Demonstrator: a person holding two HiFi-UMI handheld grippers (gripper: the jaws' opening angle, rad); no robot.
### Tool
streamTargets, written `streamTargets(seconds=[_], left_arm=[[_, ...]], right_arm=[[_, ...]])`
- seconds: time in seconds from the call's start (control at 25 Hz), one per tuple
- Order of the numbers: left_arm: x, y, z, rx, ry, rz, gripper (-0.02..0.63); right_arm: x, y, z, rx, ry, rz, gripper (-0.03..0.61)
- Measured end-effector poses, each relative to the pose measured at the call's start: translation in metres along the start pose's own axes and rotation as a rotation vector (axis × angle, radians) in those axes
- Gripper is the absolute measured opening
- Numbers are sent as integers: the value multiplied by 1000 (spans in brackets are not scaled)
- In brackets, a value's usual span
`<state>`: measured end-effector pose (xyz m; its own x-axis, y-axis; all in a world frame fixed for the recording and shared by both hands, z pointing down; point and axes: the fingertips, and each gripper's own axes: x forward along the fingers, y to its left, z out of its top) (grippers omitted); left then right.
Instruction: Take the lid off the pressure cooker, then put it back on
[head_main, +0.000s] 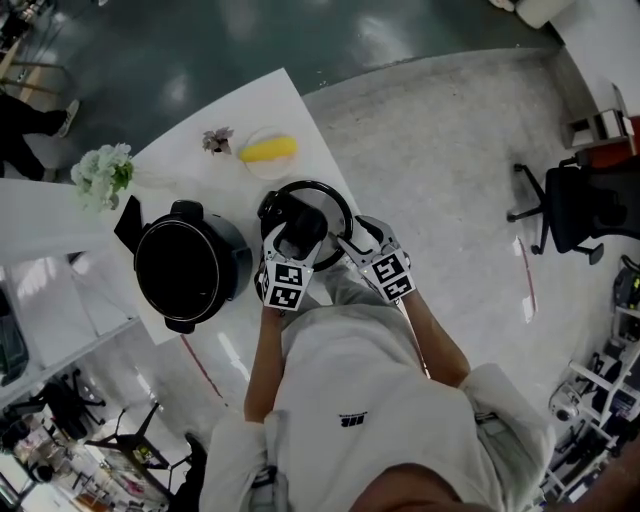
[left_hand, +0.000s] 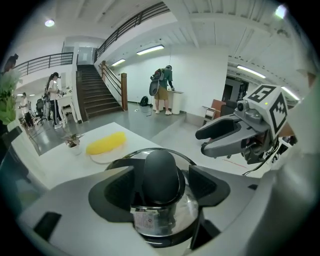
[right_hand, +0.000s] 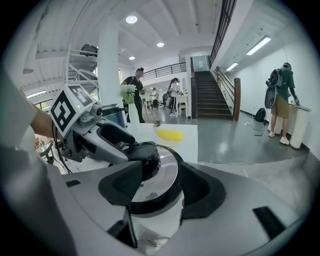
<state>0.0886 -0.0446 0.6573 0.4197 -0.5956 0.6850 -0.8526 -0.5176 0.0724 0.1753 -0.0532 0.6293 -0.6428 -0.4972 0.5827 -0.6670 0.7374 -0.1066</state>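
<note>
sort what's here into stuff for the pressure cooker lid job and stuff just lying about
For the job: pressure cooker; lid, lying beside it.
Just lying about: yellow item on a plate; small potted plant; white flowers; office chair.

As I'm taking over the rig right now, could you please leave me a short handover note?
Left hand-held gripper: open, jaws astride the black knob of the round metal-rimmed glass lid, not pressing on it.
Right hand-held gripper: open at the lid's rim, no grip seen.
Lid: on the white table, right of the open black pressure cooker pot.
Done: lid off.
Left: grasp the lid and set it back on the pot.
</note>
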Motion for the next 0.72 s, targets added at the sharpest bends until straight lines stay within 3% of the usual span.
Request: streamTargets(seconds=[0.36,0.72], left_arm=[[-6,-8,3,26,10,-15,339],[7,-2,3,4,39,8,339]], right_arm=[[-11,-3,0,29,-20,-46,238],[-6,-11,-5,11,4,-30,236]])
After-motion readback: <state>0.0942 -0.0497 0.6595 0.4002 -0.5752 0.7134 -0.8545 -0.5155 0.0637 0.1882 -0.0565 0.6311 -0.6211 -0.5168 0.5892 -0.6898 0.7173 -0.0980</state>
